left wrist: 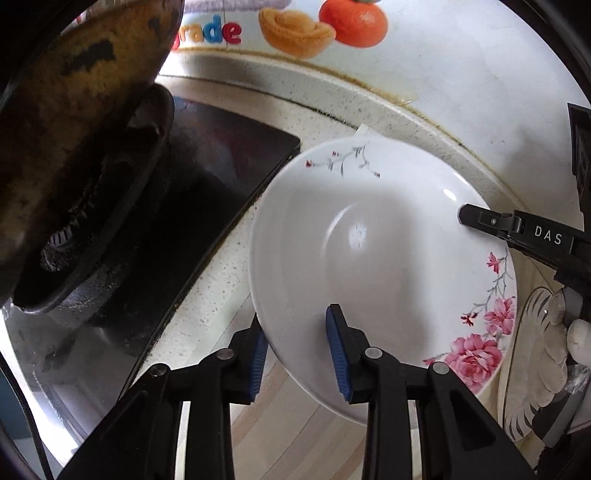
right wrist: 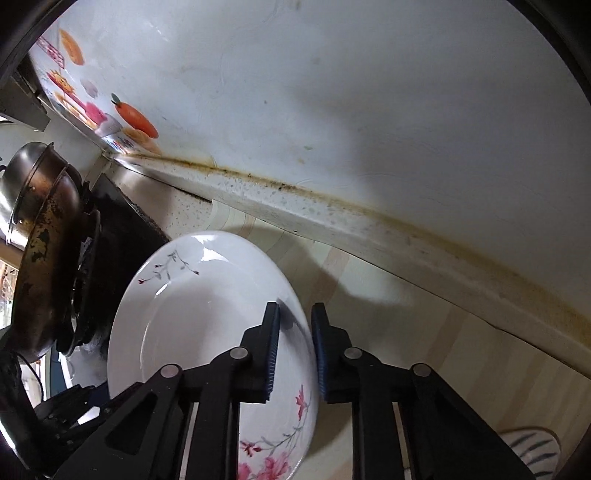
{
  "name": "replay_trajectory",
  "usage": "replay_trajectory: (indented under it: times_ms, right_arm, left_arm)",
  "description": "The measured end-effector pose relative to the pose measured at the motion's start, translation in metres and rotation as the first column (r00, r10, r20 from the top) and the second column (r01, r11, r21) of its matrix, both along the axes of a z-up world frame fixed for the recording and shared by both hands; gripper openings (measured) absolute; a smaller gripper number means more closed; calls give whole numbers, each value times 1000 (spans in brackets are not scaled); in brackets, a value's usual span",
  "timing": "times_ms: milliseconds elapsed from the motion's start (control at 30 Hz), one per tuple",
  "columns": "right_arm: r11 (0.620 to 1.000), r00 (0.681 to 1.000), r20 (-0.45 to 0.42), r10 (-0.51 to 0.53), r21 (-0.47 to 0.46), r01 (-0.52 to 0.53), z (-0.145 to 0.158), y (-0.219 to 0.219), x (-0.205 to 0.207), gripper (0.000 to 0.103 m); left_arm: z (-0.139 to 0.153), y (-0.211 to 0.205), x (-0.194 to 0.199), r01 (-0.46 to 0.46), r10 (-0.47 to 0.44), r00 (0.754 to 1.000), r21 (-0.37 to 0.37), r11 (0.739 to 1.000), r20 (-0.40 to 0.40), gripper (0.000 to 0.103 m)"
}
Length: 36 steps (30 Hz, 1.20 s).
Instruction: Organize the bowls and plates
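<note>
A white plate (left wrist: 369,236) with pink flowers is held tilted above the surface (left wrist: 221,288), just right of the stove (left wrist: 155,236). The left claw (left wrist: 297,354) straddles the near rim: one blue pad (left wrist: 338,354) lies on the plate's inner face, the other pad (left wrist: 258,362) sits under the rim. The pads appear to pinch the rim, so the left claw is taken as clenched on the plate.

In the right wrist view, the right claw (right wrist: 295,354) is set over the plate's right rim, one finger inside the plate, one outside. A narrow gap is seen beside the outer pad (right wrist: 320,354); whether it grips cannot be told. Its fingertip (left wrist: 476,218) is seen in the left wrist view touching the plate's far right rim.

A blackened pan (left wrist: 74,122) sits on the stove. A second, ribbed dish (left wrist: 532,354) lies on the surface right of the plate. A white-gloved hand (left wrist: 580,339) is seen at the right edge. Fruit stickers (left wrist: 325,26) are seen on the wall (right wrist: 332,92)
</note>
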State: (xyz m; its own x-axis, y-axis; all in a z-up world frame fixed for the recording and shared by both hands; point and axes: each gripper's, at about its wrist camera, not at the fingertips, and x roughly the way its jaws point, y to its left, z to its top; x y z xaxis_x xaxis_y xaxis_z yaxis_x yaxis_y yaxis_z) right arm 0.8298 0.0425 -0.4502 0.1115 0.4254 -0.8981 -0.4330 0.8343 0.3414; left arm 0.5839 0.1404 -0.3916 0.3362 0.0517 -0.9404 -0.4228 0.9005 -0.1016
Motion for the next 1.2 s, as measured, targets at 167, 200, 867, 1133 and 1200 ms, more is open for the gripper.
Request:
replay_trajectory:
  times_ms: [167, 200, 867, 1133, 1200]
  right_arm:
    - [1000, 1000, 5, -20, 13, 20, 16, -16, -11, 16]
    - [1000, 1000, 7, -22, 13, 22, 20, -20, -15, 16]
    - [965, 968, 23, -249, 89, 246, 137, -173, -170, 16]
    - [921, 925, 3, -380, 95, 378, 144, -234, -250, 16]
    - [906, 911, -8, -413, 100, 411, 142, -247, -265, 16]
  left_arm:
    - [11, 0, -2, 20, -19, 1000, -13, 1000, 20, 28]
    - [13, -1, -4, 26, -25, 999, -18, 1000, 20, 28]
    - [82, -82, -66, 268, -261, 962, -84, 960, 86, 28]
    - [91, -120, -91, 413, -404, 908, -77, 907, 105, 28]
    - [88, -128, -95, 442, -435, 895, -74, 894, 96, 28]
